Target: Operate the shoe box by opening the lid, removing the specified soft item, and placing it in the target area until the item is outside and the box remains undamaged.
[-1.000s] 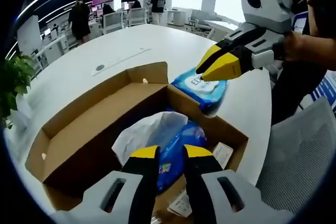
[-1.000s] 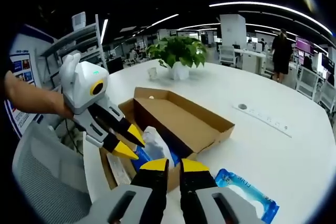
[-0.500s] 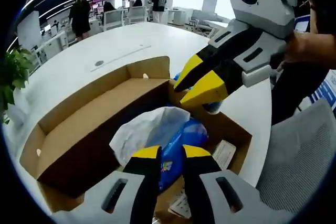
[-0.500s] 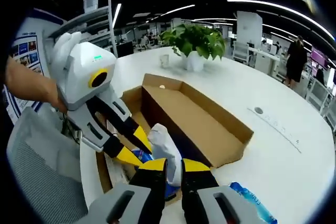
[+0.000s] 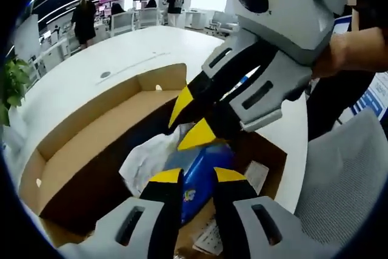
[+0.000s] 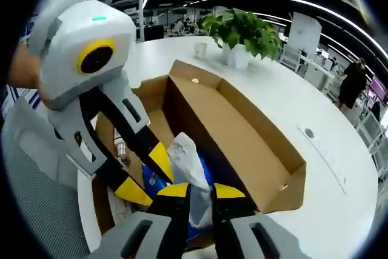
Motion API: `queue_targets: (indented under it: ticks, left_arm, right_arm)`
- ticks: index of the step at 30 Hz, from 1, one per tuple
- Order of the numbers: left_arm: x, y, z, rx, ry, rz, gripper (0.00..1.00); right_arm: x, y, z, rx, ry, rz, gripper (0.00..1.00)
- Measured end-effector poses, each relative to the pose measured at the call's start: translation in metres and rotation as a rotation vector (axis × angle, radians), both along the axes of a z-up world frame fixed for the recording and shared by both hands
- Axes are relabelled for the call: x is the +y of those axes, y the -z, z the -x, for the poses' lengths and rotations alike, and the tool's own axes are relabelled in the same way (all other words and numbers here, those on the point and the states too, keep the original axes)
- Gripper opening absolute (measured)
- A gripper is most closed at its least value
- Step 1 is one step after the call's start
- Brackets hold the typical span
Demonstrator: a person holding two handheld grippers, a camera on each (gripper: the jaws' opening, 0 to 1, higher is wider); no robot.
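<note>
I see the shoe box sitting open on the white counter, its lid folded back flat toward the left of the left gripper view and toward the right of the right gripper view. The soft item, a blue packet with white wrapping bunched around it, lies inside the box at lower centre of the left gripper view. My left gripper rises from the bottom of that view with its yellow-tipped jaws parted a little, one on each side of the blue packet; I cannot tell whether they press it. My right gripper reaches in from the upper right with jaws spread, tips just above the packet. In the right gripper view the right gripper straddles the white wrapping, and the left gripper comes in from the left, jaws apart. A potted plant stands on the counter at top centre.
</note>
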State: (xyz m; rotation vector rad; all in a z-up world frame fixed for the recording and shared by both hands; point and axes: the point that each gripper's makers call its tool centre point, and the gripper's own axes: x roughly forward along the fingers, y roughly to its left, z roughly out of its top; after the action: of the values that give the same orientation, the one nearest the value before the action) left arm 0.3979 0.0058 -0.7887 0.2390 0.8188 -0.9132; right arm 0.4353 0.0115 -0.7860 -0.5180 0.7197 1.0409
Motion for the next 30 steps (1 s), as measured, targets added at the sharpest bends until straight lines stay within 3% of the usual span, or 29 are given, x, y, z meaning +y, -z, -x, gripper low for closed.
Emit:
queue_targets:
  ticks: [3,6,12,20,30]
  left_arm:
    - [0.001,0.002,-0.001,-0.001,0.013,-0.013,0.16]
    - [0.005,0.008,0.0,-0.026,0.056,-0.068,0.1]
    - [0.008,0.01,-0.003,-0.021,0.042,-0.079,0.05]
    - [0.008,0.011,0.001,-0.024,0.052,-0.076,0.0]
    - [0.012,-0.005,0.002,-0.034,0.012,-0.05,0.0]
  right_arm:
    - [0.001,0.006,-0.001,0.003,-0.01,0.026,0.1]
    - [0.0,0.012,-0.003,-0.003,-0.015,0.057,0.08]
    - [-0.002,0.013,-0.004,-0.011,-0.019,0.073,0.0]
    - [-0.005,0.005,-0.006,-0.015,0.034,0.038,0.0]
    - [-0.001,-0.009,-0.009,-0.009,0.083,-0.026,0.0]
